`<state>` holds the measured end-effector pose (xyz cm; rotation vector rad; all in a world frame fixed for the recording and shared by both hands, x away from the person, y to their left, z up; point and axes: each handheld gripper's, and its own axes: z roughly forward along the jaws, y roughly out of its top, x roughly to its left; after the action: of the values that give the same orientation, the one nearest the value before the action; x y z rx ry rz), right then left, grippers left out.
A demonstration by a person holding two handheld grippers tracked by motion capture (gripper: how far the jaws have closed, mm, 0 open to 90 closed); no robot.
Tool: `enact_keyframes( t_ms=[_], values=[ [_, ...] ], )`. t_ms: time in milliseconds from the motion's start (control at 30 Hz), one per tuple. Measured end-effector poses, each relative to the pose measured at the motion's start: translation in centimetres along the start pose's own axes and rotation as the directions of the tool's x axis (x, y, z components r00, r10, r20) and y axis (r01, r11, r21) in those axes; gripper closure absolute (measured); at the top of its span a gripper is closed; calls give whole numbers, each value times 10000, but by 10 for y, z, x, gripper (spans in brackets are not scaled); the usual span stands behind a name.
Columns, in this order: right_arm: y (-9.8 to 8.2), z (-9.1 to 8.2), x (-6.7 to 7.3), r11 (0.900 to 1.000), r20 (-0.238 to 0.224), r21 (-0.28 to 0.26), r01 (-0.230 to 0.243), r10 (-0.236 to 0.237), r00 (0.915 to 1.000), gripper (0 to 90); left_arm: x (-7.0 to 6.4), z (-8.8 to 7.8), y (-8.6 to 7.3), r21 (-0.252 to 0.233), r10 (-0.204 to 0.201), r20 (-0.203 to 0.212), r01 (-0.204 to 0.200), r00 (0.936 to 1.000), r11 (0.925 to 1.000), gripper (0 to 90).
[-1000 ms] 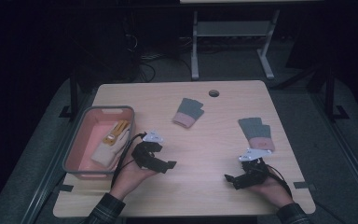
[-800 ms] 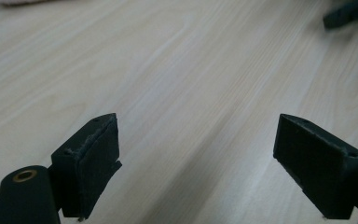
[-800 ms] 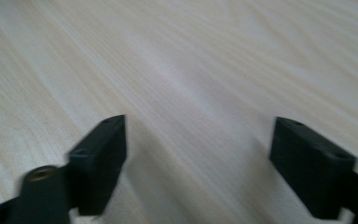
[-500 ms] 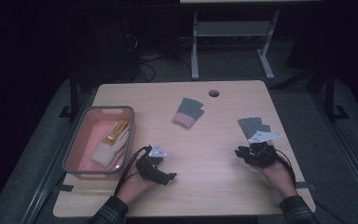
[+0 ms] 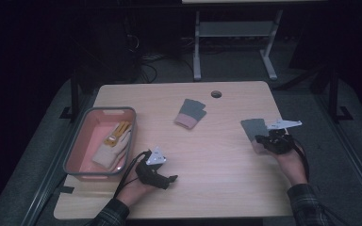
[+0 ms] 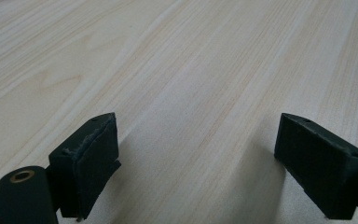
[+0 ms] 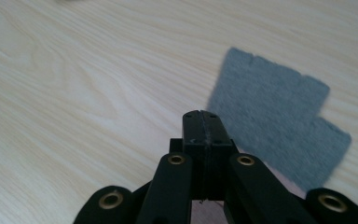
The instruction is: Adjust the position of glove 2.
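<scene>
While the right gripper [image 5: 264,141] has just been closing, its jaws now meet on the pink cuff edge of a grey knitted glove [image 7: 279,116] near the wooden table's [image 5: 217,188] right edge; the glove's long axis runs toward the far side, fingers leading. The left gripper's [image 6: 193,154] jaws stand apart over bare wood.

Dim lab; bare wooden table [image 5: 217,155]
</scene>
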<state>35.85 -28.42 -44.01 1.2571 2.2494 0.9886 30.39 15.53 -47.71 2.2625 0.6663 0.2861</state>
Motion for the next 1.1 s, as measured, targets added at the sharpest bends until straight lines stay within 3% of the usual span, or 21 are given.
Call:
enact_keyframes(
  t_ms=[333,567,833,1100],
  values=[
    [-15,3,-21,9984,675,436,-351,321,9972,900,0,0,0,-4,-6,6,6,10000,10000,128],
    [-20,7,-24,9964,470,735,-429,395,9981,900,0,0,0,-7,-4,4,4,10000,10000,128],
    [-17,7,-5,9949,-243,1001,110,-86,9997,900,0,0,0,-7,0,2,0,10000,10000,128],
    [-11,10,20,9897,-963,1129,877,-769,9924,900,0,0,0,-3,-14,-6,14,10000,10000,128]
  ],
)
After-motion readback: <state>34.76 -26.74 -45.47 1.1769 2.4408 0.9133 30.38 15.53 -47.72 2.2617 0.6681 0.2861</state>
